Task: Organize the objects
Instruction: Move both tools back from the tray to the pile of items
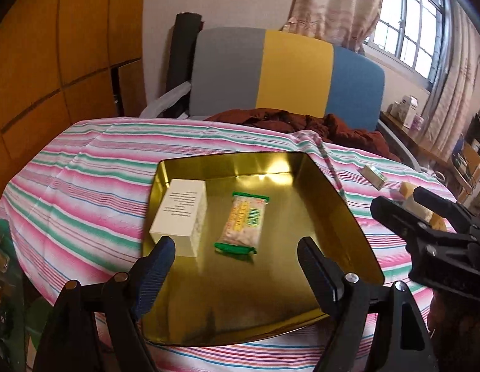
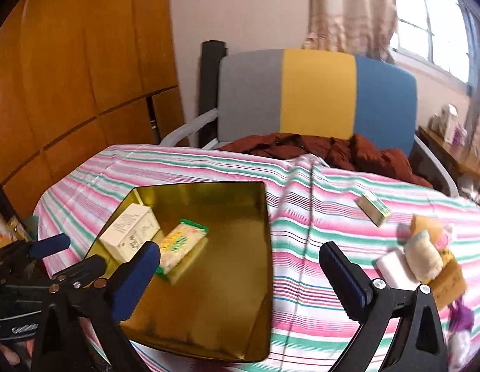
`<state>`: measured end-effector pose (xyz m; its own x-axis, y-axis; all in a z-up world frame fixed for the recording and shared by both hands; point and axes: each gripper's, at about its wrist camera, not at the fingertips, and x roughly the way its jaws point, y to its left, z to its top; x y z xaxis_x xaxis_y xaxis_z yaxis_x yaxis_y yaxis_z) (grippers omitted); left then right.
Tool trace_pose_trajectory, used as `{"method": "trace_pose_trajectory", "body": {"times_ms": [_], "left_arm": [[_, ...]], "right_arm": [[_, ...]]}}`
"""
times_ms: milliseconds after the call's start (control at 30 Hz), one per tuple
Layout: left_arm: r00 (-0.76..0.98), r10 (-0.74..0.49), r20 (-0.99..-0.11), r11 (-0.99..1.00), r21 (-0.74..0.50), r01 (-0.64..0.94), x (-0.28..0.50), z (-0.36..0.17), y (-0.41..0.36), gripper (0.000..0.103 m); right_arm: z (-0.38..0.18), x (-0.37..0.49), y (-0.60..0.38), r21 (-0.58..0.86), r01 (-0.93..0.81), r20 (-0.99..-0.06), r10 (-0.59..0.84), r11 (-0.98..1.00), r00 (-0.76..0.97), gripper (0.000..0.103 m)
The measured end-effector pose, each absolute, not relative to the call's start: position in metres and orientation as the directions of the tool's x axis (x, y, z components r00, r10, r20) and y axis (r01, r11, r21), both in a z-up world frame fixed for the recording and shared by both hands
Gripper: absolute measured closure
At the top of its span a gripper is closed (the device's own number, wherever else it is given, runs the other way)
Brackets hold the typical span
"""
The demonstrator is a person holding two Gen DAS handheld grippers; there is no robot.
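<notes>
A gold metal tray (image 1: 264,294) lies on the striped tablecloth (image 1: 85,186). Inside it, a white box (image 1: 181,214) lies at the left and a green-edged snack packet (image 1: 244,223) in the middle. My left gripper (image 1: 235,243) hovers open over the tray's near half, holding nothing. My right gripper (image 2: 240,248) is also open and empty, spanning the right edge of the tray (image 2: 215,294). To its right on the cloth lie a small green-and-white box (image 2: 375,207), a white block (image 2: 395,268) and a plush toy (image 2: 426,248).
A chair (image 1: 289,71) with a grey, yellow and blue back stands behind the table, with a rust-brown garment (image 1: 302,124) on its seat. Wooden cabinets (image 1: 54,62) fill the left. Window and curtains are at the far right. A purple item (image 2: 463,313) lies near the table's right edge.
</notes>
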<state>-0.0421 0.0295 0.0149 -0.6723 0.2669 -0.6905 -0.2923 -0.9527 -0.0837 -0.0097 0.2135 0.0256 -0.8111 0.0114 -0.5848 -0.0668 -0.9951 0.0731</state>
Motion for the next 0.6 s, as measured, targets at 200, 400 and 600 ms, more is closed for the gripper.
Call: {"method": "trace_pose_trajectory", "body": {"times_ms": [200,400,600], "left_arm": [[-0.653,0.308,-0.692,-0.935,-0.092,-0.343,-0.039,0.013,0.045,0.02],[-0.612,0.358,-0.705,-0.915,-0.134,-0.381,-0.039,0.009,0.055,0.02],[-0.586,0.399,-0.705,-0.889,-0.141,-0.435,-0.035,0.011,0.071,0.021]], "right_arm": [[0.022,-0.005,0.248,0.123,-0.155,-0.602,0.05,-0.98,-0.797,0.0],[0.021,0.002,0.293,0.193,-0.256,-0.622,0.084,-0.947,-0.779,0.0],[0.018,0.012,0.343,0.226,-0.357,-0.647,0.135,-0.906,-0.751,0.0]]}}
